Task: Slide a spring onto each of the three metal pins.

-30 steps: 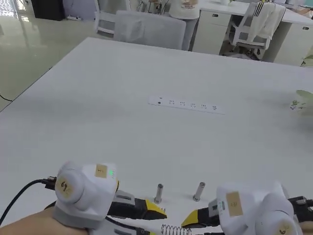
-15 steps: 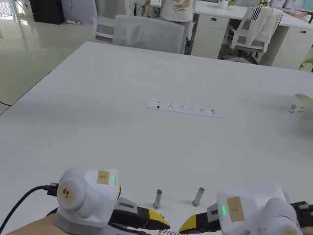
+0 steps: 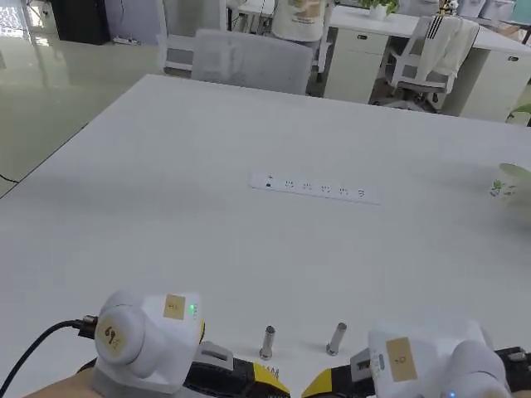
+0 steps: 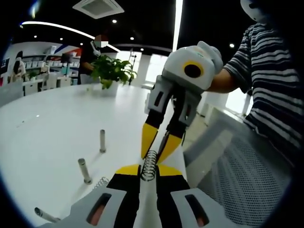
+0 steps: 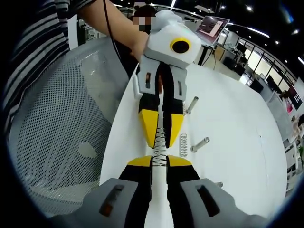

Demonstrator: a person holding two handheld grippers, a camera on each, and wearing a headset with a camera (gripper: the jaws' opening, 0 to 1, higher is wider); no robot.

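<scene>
One spring (image 4: pixel 148 165) (image 5: pixel 160 145) spans the gap between the two grippers, which meet tip to tip at the table's near edge. My left gripper (image 4: pixel 148 171) (image 3: pixel 278 383) is shut on one end. My right gripper (image 5: pixel 159 162) (image 3: pixel 317 383) is shut on the other end. Two metal pins (image 3: pixel 267 340) (image 3: pixel 337 338) stand upright on the white table just beyond the tips. A third pin (image 4: pixel 45 214) lies on its side. A loose spring (image 5: pixel 183 141) (image 4: pixel 101 182) rests on the table near the pins.
A white power strip (image 3: pixel 315 186) lies mid-table, and a small potted plant (image 3: pixel 508 178) stands at the right edge. Chairs (image 3: pixel 249 54) stand beyond the far edge. A mesh chair (image 5: pixel 61 118) sits beside the table's near edge, under the grippers.
The head camera has tilted up, so both grippers sit lower in the picture. They remain tip to tip with the spring between them; the pins have not moved.
</scene>
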